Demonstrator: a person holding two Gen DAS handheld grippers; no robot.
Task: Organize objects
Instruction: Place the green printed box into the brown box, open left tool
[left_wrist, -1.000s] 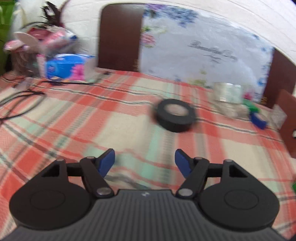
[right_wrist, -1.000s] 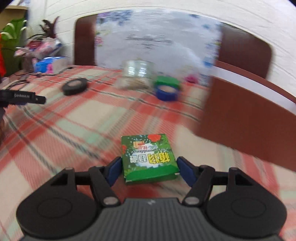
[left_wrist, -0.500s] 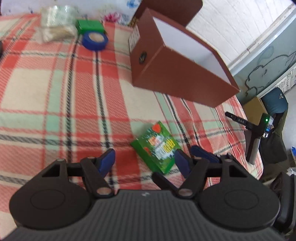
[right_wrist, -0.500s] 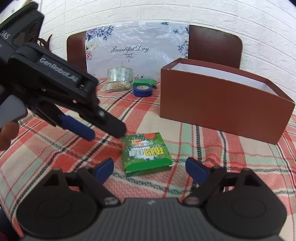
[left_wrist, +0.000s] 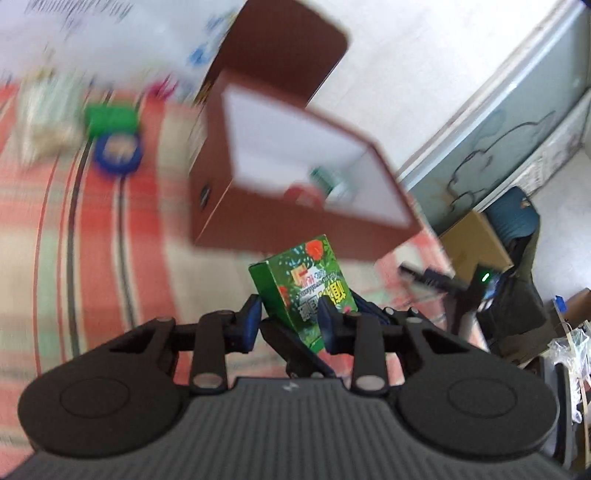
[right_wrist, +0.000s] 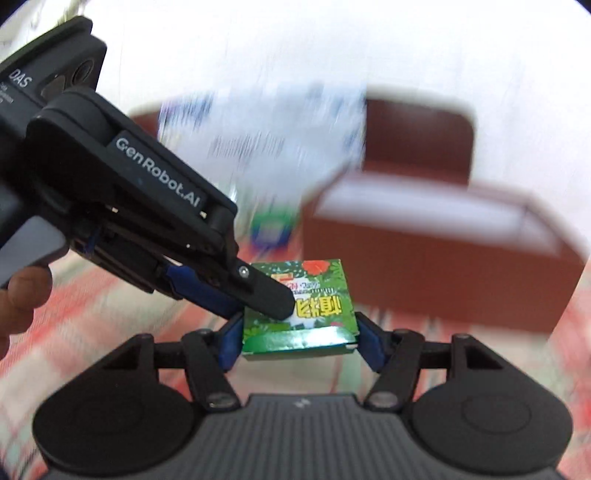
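Green printed cardboard makes up the small box, which by its look should be light, fairly stiff across its broad faces and easy to dent at the edges; its glossy print may slide a little against the pads. The narrow sides look like the best place to take it, and that is where it is gripped. It is held clear of the checked cloth on the tabletop, in front of the brown box standing open toward the far right corner.

Both grippers seem to have it at once: the right gripper has its fingers closed narrow on the two side edges, while the left gripper pinches it across the flat faces.

From the left wrist one sees into the brown box, white inside with some small items already in it, and a blue tape roll near the far edge. Only the right wrist view shows the left tool crossing over the box top and the person's thumb.
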